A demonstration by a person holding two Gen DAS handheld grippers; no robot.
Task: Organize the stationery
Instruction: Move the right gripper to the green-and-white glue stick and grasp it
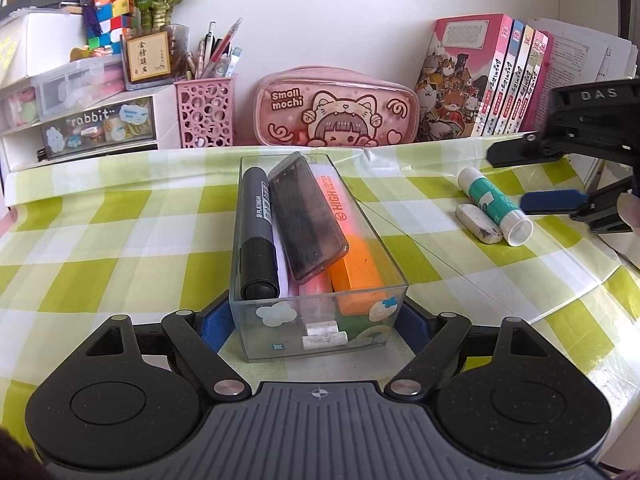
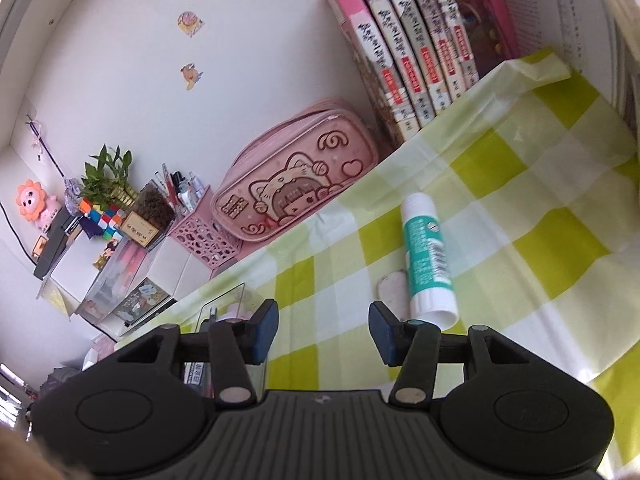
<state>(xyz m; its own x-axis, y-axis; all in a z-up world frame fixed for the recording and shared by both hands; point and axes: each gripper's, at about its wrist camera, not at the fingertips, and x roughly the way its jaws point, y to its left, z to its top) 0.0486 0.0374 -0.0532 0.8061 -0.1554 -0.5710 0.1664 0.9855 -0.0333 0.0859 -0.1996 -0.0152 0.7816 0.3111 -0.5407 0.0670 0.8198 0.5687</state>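
A clear plastic box (image 1: 318,320) sits on the checked tablecloth between my left gripper's (image 1: 316,326) blue pads, which press its two sides. It holds a black marker (image 1: 258,236), a dark case (image 1: 306,216), a pink highlighter (image 1: 340,204) and an orange block (image 1: 358,268). A glue stick (image 1: 496,206) and a white eraser (image 1: 479,224) lie to the right. My right gripper (image 1: 532,178) is open just right of them. In the right wrist view it (image 2: 322,330) hovers open, with the glue stick (image 2: 428,260) and eraser (image 2: 394,290) ahead to the right.
A pink pencil case (image 1: 336,110), a pink pen holder (image 1: 206,114), a drawer unit (image 1: 96,124) and a row of books (image 1: 496,80) stand along the back wall. The box corner (image 2: 224,304) shows left of my right gripper.
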